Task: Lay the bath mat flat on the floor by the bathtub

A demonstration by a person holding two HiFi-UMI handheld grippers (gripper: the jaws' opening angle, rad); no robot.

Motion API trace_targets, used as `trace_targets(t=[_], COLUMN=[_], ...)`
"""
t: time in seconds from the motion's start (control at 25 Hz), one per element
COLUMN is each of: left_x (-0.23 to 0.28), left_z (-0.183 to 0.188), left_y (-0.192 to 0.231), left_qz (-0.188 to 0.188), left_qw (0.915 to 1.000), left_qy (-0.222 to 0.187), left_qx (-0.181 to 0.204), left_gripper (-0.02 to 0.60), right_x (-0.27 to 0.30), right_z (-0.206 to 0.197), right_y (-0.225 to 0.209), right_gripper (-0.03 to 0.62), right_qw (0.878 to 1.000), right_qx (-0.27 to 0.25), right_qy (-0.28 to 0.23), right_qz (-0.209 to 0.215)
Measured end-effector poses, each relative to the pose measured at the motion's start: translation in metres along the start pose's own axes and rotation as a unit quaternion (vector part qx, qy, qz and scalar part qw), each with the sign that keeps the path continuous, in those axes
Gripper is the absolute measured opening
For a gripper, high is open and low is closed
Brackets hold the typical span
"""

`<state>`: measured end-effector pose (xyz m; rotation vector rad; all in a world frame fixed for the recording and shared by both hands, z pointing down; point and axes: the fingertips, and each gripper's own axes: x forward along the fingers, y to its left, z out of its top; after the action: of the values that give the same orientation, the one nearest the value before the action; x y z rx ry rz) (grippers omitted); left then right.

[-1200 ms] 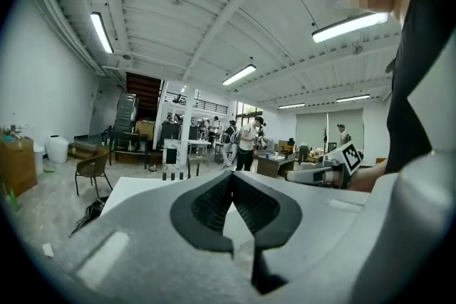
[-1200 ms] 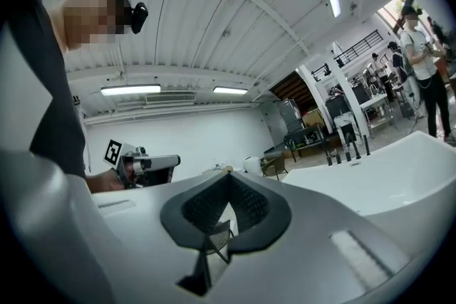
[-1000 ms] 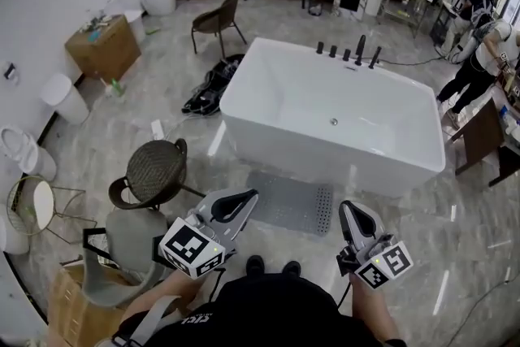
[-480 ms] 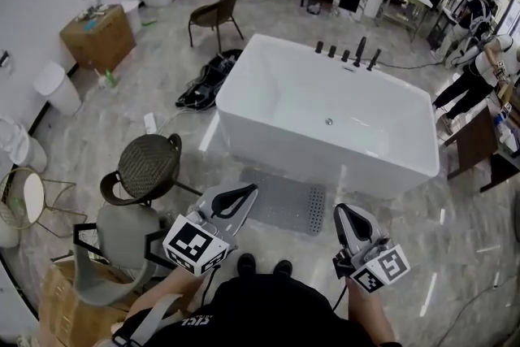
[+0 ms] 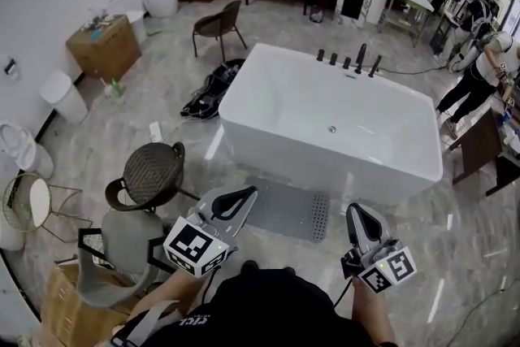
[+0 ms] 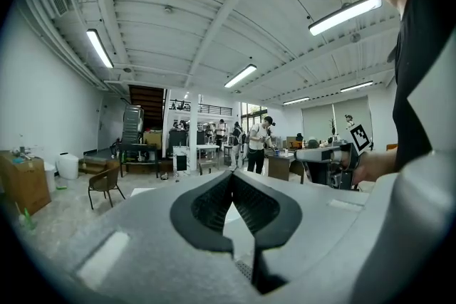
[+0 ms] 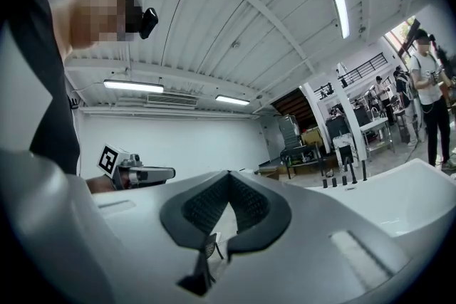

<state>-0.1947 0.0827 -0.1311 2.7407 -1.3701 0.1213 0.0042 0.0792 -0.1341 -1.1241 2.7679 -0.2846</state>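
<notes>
Left hand-held gripper [image 5: 243, 195] closed, empty | right hand-held gripper [image 5: 355, 212] closed, empty | bath mat [image 5: 284, 206] flat beside bathtub [image 5: 325, 168] | wicker chair [image 5: 152, 171] nearby

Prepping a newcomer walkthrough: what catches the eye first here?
The big white bathtub fills the middle of the head view, with a grey bath mat lying flat along its near side. In the foreground, the left gripper and right gripper are both shut and empty.
</notes>
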Motion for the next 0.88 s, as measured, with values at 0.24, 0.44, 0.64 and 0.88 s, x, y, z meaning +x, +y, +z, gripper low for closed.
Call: trace_targets(t=[0.24,0.44,0.64,0.88], left_x=[0.005,0.007,0.012,0.019], left_z=[0.005,0.005,0.005,0.005], left_y=[0.000,-0.003,-0.006,-0.009], left_qz=[0.013,0.016,0.017,0.017], left_qw=[0.9999,0.9999,0.9998,0.9999], left_qy=[-0.002,-0.001,0.003,0.003], left_qx=[-0.001,0.000,0.002,0.003], left_gripper=[0.006,0.006,0.006,0.006], right_x=[-0.002,-0.004,-0.006,-0.003], right_z=[0.003,0.001,0.001,-0.001], right_y=[-0.010,-0.011,-0.014,-0.019], right_gripper=[0.000,0.000,0.000,0.000], right_qw=[1.000,1.000,1.000,1.000], right_qx=[0.001,0.001,0.000,0.010], right_qy=[-0.007,-0.008,-0.002,-0.002], right_qz=[0.002,0.011,0.018,0.024])
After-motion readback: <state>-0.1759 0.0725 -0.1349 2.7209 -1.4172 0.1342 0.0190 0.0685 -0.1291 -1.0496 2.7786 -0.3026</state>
